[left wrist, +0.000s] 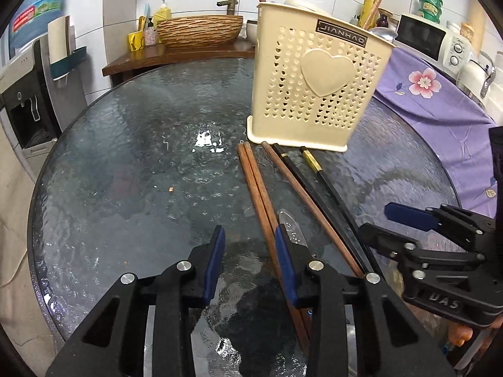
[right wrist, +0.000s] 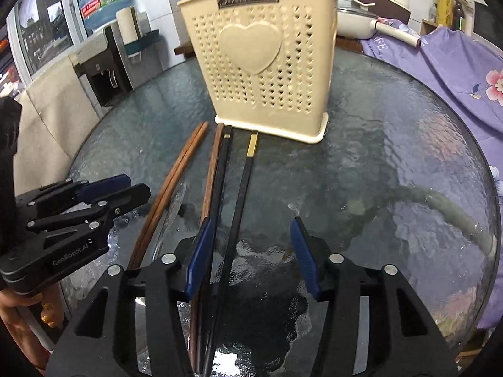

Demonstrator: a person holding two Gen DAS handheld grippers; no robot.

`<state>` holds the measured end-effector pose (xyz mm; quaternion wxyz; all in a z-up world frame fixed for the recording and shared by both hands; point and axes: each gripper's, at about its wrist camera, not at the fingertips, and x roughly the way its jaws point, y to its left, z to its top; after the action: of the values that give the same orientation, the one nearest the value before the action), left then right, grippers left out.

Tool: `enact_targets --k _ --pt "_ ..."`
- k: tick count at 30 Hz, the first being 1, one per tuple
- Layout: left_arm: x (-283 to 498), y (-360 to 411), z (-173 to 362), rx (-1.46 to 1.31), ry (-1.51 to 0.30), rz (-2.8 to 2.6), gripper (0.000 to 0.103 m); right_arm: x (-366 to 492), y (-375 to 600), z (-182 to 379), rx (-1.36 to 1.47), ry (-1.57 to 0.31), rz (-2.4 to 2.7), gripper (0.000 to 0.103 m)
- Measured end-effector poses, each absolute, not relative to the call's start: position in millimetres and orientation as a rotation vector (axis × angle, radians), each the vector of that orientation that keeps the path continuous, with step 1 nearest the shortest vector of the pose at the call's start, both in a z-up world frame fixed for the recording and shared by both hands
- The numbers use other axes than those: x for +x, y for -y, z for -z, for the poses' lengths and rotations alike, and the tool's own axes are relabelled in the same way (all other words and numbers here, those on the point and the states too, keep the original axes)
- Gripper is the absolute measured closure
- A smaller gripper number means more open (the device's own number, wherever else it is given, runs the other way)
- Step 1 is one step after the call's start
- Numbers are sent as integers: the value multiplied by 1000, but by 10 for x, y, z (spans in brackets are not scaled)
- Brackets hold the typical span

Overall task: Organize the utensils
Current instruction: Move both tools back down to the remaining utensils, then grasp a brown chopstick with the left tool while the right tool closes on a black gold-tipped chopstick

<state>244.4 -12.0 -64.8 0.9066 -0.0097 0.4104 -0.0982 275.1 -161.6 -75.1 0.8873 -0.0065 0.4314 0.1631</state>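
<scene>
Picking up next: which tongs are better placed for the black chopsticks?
Right tongs: a black chopstick already lies between their open pads. Left tongs straddle bare glass beside the brown pair.

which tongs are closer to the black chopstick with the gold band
Right. The right tongs straddle the gold-banded black chopstick, which lies between their open pads. The left tongs sit farther over, beside the brown chopstick pair.
</scene>
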Motion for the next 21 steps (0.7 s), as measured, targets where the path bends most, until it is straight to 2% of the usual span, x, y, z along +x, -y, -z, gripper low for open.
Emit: enact_targets --k 5,21 --pt "2462 130 677 -25 -862 203 73 2856 1549 792 -19 -921 -324 66" --pt "2569 206 725 -9 -869 208 75 2991 1342 813 -79 -923 -287 68"
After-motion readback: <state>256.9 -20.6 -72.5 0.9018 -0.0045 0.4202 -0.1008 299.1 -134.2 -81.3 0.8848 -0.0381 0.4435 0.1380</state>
